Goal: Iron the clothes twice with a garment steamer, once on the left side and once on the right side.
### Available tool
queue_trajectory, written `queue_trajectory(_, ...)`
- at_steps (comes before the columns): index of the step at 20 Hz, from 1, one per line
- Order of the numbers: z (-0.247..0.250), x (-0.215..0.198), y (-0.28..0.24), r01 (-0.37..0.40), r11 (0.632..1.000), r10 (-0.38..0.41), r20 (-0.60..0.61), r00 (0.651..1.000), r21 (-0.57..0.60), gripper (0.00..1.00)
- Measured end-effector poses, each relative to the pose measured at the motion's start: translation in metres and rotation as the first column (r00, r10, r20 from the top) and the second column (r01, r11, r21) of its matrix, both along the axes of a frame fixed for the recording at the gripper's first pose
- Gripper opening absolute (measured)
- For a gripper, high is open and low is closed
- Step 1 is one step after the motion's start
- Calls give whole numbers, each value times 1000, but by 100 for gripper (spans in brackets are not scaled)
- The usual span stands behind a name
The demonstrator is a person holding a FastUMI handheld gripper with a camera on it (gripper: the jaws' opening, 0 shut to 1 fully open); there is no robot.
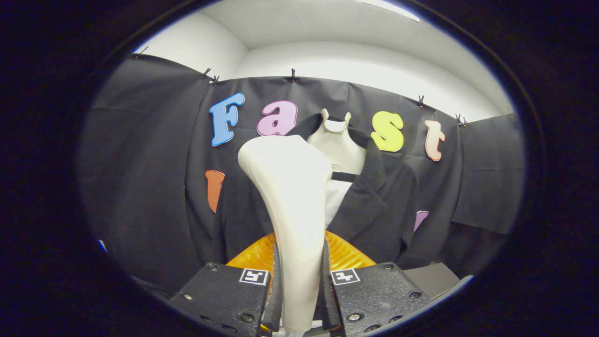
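The gripper (300, 285) is clamping the narrow handle of a cream-white plastic garment steamer (292, 196), both fingers pressing against its sides. The steamer is rising upright from between the fingers, its broad head widening above them. Just beyond the fingers, behind the handle, a ribbed orange plastic piece (344, 255) is showing. Further ahead, a dark jacket with a ribbed collar (374, 206) is hanging on a white mannequin torso (337, 145), with the steamer head overlapping the jacket's left half as seen from the gripper.
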State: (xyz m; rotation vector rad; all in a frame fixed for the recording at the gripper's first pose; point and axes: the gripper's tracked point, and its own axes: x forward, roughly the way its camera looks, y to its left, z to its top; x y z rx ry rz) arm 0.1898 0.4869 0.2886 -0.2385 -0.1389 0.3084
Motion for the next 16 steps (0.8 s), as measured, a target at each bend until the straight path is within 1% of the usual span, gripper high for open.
queue_trajectory(1, 2, 3, 7, 4, 1000, -4, 0, 1000, -3, 36)
queue_trajectory(7, 5, 25, 38, 84, 996, -84, -8, 996, -41, 36)
queue_trajectory(10, -8, 39, 44, 126, 991, -128, -47, 991, -53, 36)
queue_trajectory(16, -18, 46, 45, 202, 975, -205, -29, 978, -88, 36)
